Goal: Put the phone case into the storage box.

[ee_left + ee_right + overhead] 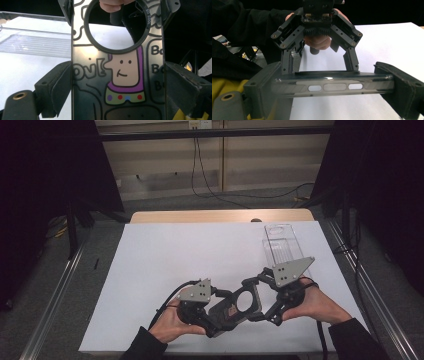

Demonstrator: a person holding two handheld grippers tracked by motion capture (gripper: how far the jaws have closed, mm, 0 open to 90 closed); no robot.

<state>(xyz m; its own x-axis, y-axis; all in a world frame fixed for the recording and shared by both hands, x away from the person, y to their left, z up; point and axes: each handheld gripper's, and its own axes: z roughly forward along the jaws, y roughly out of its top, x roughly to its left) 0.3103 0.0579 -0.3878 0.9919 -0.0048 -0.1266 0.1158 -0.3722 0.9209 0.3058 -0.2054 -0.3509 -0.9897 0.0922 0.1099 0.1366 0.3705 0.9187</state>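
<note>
- Phone case (117,75): dark and glossy, with a round ring opening near one end, a cartoon figure with a peach face and purple collar, and doodled letters on its back.
- I hold it just above the counter's (165,265) near edge; my left tongs (216,314) clamp its long sides, and my right tongs (256,292) clamp its end, their pads pressed on its edges.
- White sheet covers the wooden counter; grey floor, cables and dark curtains beyond.
- Clear plastic tray (281,245) lies at the right; its contents I cannot tell.
</note>
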